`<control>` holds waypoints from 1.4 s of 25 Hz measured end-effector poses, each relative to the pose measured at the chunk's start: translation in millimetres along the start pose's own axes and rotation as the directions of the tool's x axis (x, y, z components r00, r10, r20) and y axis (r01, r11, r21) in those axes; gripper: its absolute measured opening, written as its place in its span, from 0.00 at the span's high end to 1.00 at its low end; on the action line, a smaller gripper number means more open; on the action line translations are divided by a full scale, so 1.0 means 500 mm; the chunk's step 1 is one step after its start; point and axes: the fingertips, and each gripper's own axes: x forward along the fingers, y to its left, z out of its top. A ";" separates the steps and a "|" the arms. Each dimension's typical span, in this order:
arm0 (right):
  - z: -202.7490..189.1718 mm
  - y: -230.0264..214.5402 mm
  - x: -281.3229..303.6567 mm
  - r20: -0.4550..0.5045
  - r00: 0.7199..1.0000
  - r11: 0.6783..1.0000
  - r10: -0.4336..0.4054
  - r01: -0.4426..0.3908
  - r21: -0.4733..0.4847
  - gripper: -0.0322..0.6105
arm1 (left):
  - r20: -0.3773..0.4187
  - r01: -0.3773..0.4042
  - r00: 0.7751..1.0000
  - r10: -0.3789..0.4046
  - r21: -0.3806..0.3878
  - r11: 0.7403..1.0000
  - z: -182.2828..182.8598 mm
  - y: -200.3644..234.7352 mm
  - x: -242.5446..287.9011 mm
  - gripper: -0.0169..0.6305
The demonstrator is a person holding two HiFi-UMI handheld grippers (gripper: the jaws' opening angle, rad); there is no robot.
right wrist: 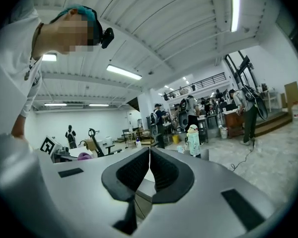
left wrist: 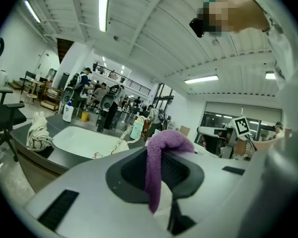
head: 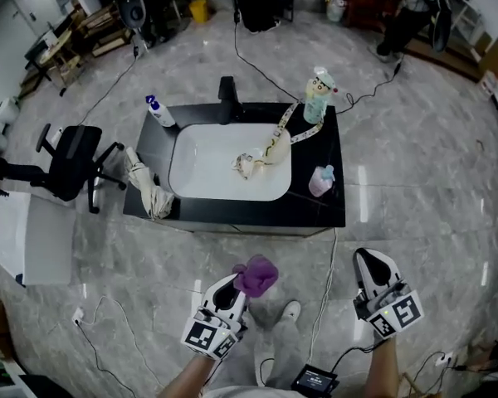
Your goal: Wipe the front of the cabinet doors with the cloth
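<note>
Head view: the left tool and the right tool are held low, side by side over the grey marble floor, both pointing toward the counter.

Left tool: its jaws pinch a purple cloth. In the left gripper view the cloth is folded over the top of the jaws and hangs down between the pads. The cloth is well apart from the cabinet.

Right tool: in the right gripper view the right tool has its jaws pressed together, pad against pad, with nothing between them.

Between the tools, a white shoe stands on the floor, and a thin cable runs past it toward the cabinet.

Ahead of the tools stands the cabinet. Its front shows only as a narrow strip under the near edge of the black counter.

Counter layout:
- A white basin is set in the middle.
- A patterned strap lies from the basin toward the far right corner.
- A small pink bottle stands just right of the basin.
- A crumpled pale rag lies at the left edge.
- A white bottle with a blue top stands at the far left corner.
- A black tap stands behind the basin.
- A green bottle with a figure cap stands at the far right corner.

Left of the cabinet stands a black office chair.
</note>
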 end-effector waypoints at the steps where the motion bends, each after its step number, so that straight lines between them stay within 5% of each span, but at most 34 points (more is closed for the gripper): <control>1: -0.023 -0.004 0.011 0.005 1.000 1.000 -0.016 0.016 0.015 0.91 | -0.005 0.012 1.000 -0.012 0.001 1.000 -0.013 0.013 0.019 0.90; 7: -0.178 -0.002 0.051 0.017 0.994 0.986 -0.107 0.104 0.132 0.91 | -0.088 0.084 0.993 -0.080 0.043 0.996 -0.098 0.087 0.107 0.89; 11: -0.288 -0.030 0.060 -0.034 0.988 0.982 -0.151 0.154 0.111 0.91 | -0.114 0.097 0.989 -0.090 0.054 0.994 -0.174 0.106 0.170 0.89; 15: -0.397 -0.045 0.041 -0.096 0.979 0.978 -0.181 0.189 0.087 0.91 | -0.157 0.122 0.981 -0.113 0.049 0.991 -0.276 0.091 0.232 0.89; 20: -0.523 -0.066 -0.014 -0.155 0.964 0.956 -0.215 0.241 0.170 0.91 | -0.206 0.177 0.964 -0.165 0.039 0.983 -0.405 0.026 0.311 0.89; 27: -0.660 -0.106 -0.066 -0.185 0.948 0.917 -0.258 0.300 0.262 0.91 | -0.169 0.140 0.976 -0.134 0.021 0.990 -0.511 -0.016 0.422 0.89; 35: -0.707 -0.123 -0.093 -0.210 0.950 0.902 -0.232 0.291 0.318 0.91 | -0.101 0.069 0.992 -0.069 -0.006 0.998 -0.539 -0.046 0.524 0.89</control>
